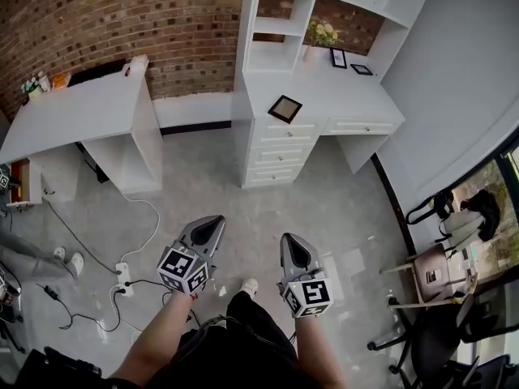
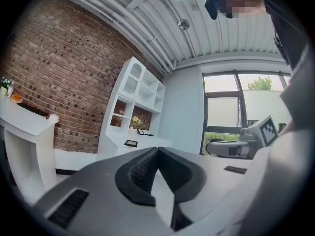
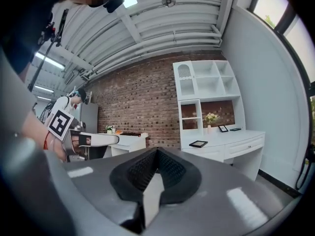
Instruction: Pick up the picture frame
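- Left gripper [image 1: 217, 220]: jaws closed, holding nothing.
- Right gripper [image 1: 289, 239]: jaws closed, holding nothing.
- Picture frame [image 1: 285, 109] lies on the white desk [image 1: 345, 97], well apart from both grippers.

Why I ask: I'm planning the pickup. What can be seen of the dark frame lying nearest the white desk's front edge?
The picture frame is small and roughly square, with a dark border around a lighter, brownish-grey centre; its material cannot be told. It lies flat on the white desk, close to the front edge above the drawers, and is turned cornerwise to that edge. It looks intact. Only the desk touches it, and nothing rests on it.
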A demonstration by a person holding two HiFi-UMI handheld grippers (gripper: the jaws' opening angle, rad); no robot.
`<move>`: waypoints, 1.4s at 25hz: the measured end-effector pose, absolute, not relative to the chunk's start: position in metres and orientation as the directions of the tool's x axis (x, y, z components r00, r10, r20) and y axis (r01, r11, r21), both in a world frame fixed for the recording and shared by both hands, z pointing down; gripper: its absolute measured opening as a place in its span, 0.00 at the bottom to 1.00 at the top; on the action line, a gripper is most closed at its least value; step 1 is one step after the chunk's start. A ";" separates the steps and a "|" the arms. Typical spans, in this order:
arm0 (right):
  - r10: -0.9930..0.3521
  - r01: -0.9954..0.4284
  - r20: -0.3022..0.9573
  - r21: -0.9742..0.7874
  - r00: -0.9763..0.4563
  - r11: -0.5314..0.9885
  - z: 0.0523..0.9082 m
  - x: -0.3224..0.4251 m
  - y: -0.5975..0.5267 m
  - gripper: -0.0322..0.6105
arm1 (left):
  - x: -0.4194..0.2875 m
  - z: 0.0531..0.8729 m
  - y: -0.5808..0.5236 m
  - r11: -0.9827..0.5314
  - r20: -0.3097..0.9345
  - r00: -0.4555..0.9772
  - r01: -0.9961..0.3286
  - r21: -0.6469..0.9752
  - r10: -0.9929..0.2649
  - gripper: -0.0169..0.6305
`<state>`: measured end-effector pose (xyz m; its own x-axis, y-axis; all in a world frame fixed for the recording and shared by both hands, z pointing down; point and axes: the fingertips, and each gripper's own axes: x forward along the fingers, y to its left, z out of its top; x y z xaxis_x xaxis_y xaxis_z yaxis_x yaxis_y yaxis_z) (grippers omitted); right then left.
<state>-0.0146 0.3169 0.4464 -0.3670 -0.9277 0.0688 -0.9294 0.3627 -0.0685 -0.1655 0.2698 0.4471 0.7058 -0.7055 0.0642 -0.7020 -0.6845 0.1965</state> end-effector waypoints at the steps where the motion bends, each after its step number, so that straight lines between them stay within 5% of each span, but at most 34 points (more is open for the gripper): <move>1: -0.928 -0.929 0.067 -0.076 -0.367 0.362 0.447 -0.011 0.308 0.05 | -0.162 0.447 0.262 -0.684 0.068 0.706 -0.703 0.194 -0.705 0.02; 35: -0.933 -0.920 0.092 -0.224 -0.348 0.321 0.474 0.087 0.122 0.05 | -0.079 0.471 0.068 -0.668 0.100 0.703 -0.704 0.243 -0.704 0.02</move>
